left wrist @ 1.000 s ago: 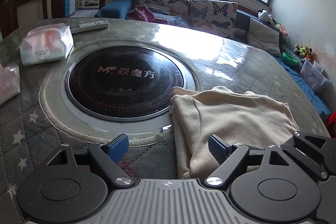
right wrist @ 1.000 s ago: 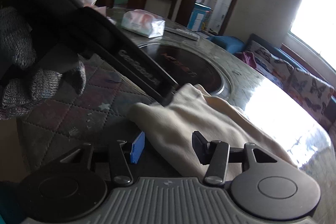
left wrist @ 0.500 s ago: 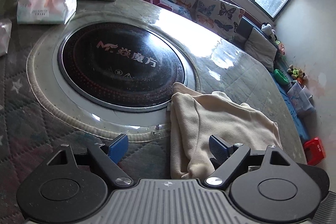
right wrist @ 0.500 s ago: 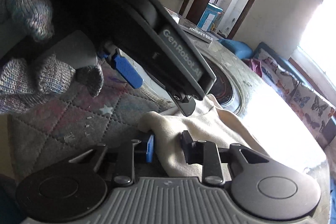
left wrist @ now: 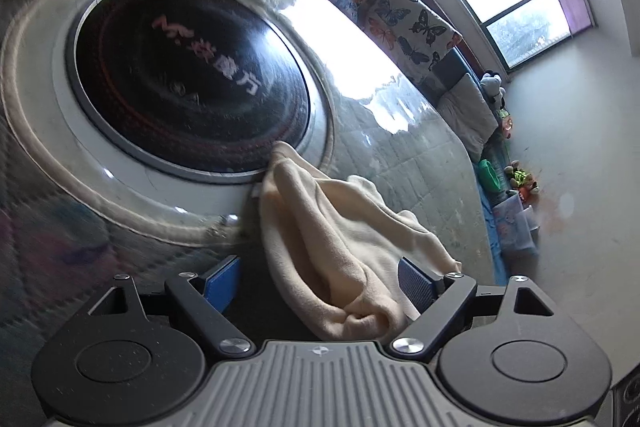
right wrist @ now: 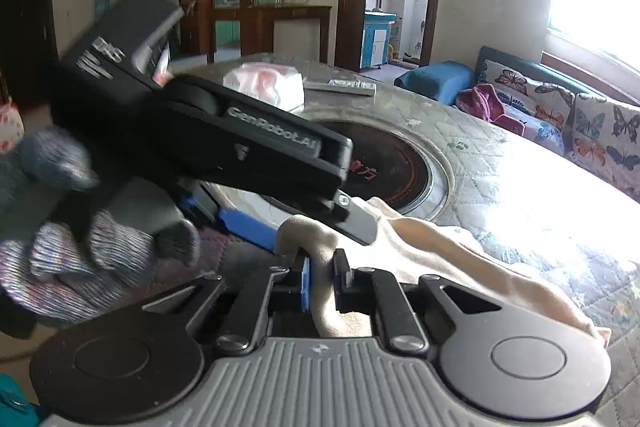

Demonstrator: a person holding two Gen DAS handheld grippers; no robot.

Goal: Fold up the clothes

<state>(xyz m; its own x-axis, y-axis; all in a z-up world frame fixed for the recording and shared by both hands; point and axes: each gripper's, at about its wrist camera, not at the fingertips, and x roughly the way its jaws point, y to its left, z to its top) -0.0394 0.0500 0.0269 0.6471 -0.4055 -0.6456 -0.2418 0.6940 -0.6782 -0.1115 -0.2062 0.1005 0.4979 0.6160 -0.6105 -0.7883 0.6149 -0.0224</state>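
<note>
A cream garment point(left wrist: 344, 247) lies bunched on the quilted round table, beside the black induction plate point(left wrist: 188, 83). My left gripper point(left wrist: 320, 279) is open, its blue pads on either side of the garment's raised near fold, not closed on it. In the right wrist view my right gripper point(right wrist: 323, 277) is shut on a corner of the cream garment point(right wrist: 460, 255) and lifts it slightly. The left gripper's black body point(right wrist: 224, 147), held by a gloved hand point(right wrist: 72, 247), sits just left of that corner.
A tissue pack point(right wrist: 264, 85) and a remote control point(right wrist: 344, 87) lie at the table's far side. A butterfly-print sofa point(right wrist: 560, 107) stands beyond the table. The table's right edge point(left wrist: 476, 187) drops to a floor with toys.
My right gripper has closed on the garment's corner and raised it. My left gripper has tilted and moved in over the garment, which has bunched up into folds.
</note>
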